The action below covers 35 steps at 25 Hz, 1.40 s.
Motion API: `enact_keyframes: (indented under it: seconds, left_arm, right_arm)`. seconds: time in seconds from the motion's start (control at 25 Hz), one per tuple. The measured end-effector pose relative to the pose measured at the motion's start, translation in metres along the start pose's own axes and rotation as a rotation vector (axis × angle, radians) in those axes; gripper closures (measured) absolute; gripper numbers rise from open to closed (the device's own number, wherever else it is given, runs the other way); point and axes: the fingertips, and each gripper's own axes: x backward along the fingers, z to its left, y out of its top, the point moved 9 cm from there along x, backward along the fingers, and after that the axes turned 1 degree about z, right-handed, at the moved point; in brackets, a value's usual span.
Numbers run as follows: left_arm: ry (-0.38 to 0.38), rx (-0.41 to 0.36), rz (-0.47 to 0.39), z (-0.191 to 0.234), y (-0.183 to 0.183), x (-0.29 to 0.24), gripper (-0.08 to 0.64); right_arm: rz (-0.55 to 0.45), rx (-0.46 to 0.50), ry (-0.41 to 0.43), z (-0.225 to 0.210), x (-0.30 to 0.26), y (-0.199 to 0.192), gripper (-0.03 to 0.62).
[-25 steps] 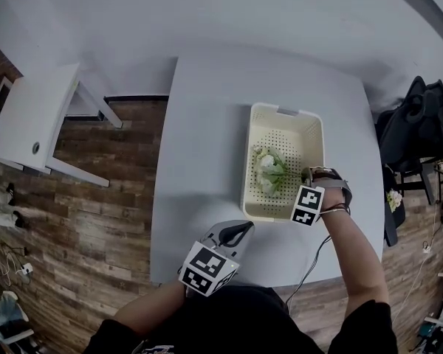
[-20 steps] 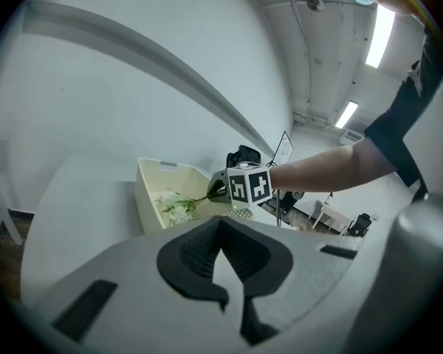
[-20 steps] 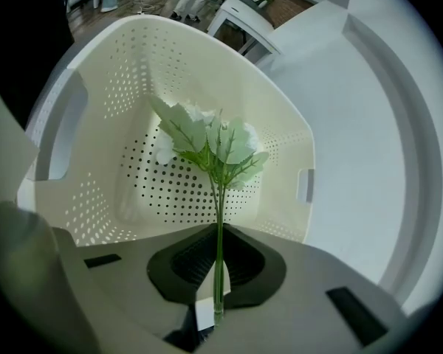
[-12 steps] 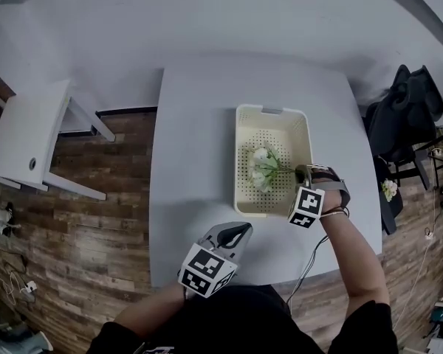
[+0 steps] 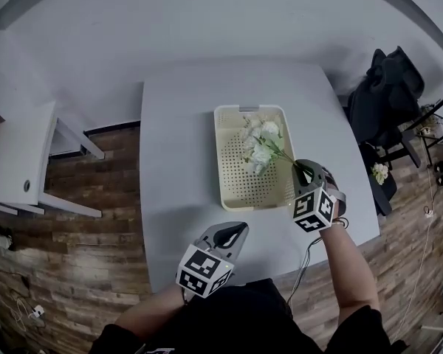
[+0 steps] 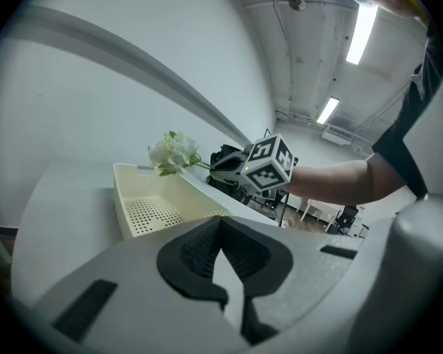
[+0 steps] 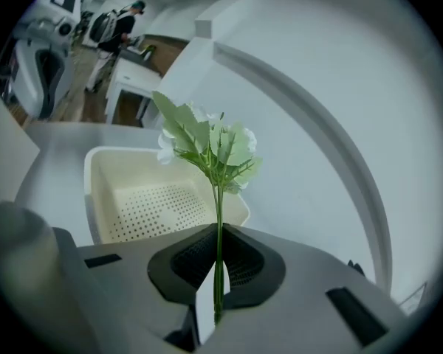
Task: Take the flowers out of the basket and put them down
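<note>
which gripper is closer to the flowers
Right. The right gripper, jaws just closed tighter on the stem of the flowers, holds them above the basket; the left gripper is empty, off the basket's near side over the table.

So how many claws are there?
2. The left claw is empty, over the table's near edge. The right claw holds the flowers by the stem above the basket.

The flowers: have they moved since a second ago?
Yes. The flowers have risen off the basket floor, their heads now nearer its far end.
</note>
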Motion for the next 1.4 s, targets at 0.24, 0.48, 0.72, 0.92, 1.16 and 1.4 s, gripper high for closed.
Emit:
enact_keyframes:
  seconds: [0.24,0.48,0.72,0.92,1.16,1.4]
  left_arm:
    - [-0.047,-0.039,0.012,-0.014,0.0,-0.012,0.554]
    - [-0.059,-0.067,0.013,-0.037,0.013,-0.031,0.554]
    - [-0.033,-0.063,0.016,-0.065,0.014,-0.059,0.554]
    - [0.006,-0.048,0.033,-0.085,0.015,-0.091,0.554]
    - [0.055,-0.026,0.06,-0.108,0.011,-0.123,0.554]
    - [0.108,0.011,0.072,-0.119,0.007,-0.154,0.554]
  right_arm:
    - [-0.122,-0.363,-0.086,-0.018,0.045,-0.022,0.563]
    - [-0.17,-0.636,-0.105,-0.04,0.068,-0.068,0.563]
    - [-0.188,-0.836,-0.059,-0.048,0.063,-0.121,0.563]
    - [-0.178,-0.921,0.002,-0.055,0.046,-0.164,0.563]
    - [-0.157,-0.985,0.075,-0.057,0.021,-0.208,0.563]
    - [-0.126,-1.026,0.148,-0.056,-0.012,-0.242,0.563]
